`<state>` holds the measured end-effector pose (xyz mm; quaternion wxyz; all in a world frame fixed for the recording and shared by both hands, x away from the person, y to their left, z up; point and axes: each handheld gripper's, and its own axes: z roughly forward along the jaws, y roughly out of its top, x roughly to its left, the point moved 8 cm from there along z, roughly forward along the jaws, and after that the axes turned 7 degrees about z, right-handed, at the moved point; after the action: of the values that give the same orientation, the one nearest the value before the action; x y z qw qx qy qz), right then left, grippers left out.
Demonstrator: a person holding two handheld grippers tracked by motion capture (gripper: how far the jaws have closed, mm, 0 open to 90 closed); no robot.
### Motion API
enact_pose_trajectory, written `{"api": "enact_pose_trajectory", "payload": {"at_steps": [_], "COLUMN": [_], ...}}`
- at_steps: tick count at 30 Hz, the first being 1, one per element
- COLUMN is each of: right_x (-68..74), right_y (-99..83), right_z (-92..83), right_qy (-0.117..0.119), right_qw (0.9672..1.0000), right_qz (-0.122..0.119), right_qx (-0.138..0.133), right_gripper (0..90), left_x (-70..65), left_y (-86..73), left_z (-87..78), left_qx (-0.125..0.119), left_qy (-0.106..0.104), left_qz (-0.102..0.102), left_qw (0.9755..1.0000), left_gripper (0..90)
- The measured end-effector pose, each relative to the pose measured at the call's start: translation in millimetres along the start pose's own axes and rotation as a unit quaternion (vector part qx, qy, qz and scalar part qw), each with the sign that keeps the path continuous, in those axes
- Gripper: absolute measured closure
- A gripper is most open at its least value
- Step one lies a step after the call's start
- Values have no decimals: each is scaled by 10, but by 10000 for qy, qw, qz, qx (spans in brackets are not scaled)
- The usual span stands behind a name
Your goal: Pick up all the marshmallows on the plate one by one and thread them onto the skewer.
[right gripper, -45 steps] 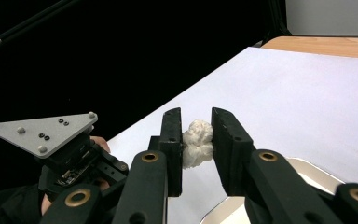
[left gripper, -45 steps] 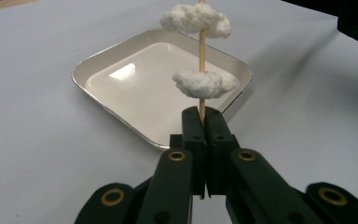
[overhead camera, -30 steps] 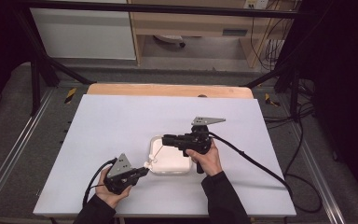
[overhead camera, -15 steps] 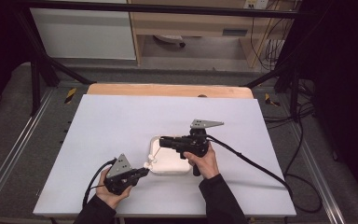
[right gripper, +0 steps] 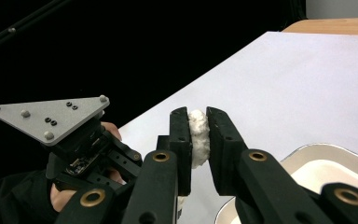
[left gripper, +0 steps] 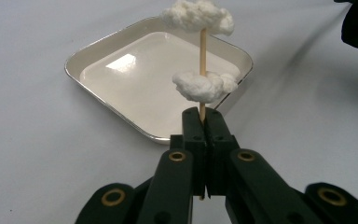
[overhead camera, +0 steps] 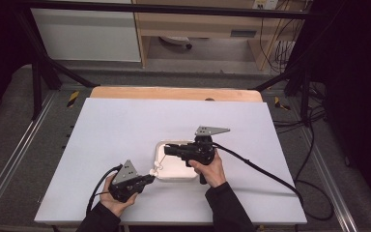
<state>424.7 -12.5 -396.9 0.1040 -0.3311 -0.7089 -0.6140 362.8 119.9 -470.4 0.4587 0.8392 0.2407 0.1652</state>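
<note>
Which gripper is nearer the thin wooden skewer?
Left. The left gripper is clamped on the thin wooden skewer at its base; the right gripper pinches the top white fluffy piece.

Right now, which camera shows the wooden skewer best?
The left gripper view: the wooden skewer stands upright from the shut left gripper, with two white fluffy pieces threaded on it. In the high view it is a thin line over the tray. In the right gripper view I cannot make it out.

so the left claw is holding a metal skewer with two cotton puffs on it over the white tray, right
Not quite: the skewer is a thin wooden stick, not metal, as the left gripper view shows. The rest holds: the left claw is shut on it, two cotton puffs sit on it, and the white tray lies beyond.
</note>
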Motion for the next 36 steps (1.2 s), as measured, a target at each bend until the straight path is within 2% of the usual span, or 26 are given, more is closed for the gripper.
{"api": "enact_pose_trajectory", "payload": {"at_steps": [12,25,36], "right_x": [21,4,0], "right_y": [-48,-87,-113], "right_z": [36,54,71], "right_qy": [72,-19,5], "right_qw": [9999,10000,10000], "right_qz": [-33,-92,-76], "right_qx": [-71,-17,16], "right_gripper": [816,818,819], "left_x": [-16,-17,-14], "left_y": [-13,-16,-16], "left_z": [13,17,12], "left_qx": [33,60,81], "left_qy": [2,17,42], "left_qz": [25,17,27], "left_qw": [10000,10000,10000], "left_gripper": [895,895,895]}}
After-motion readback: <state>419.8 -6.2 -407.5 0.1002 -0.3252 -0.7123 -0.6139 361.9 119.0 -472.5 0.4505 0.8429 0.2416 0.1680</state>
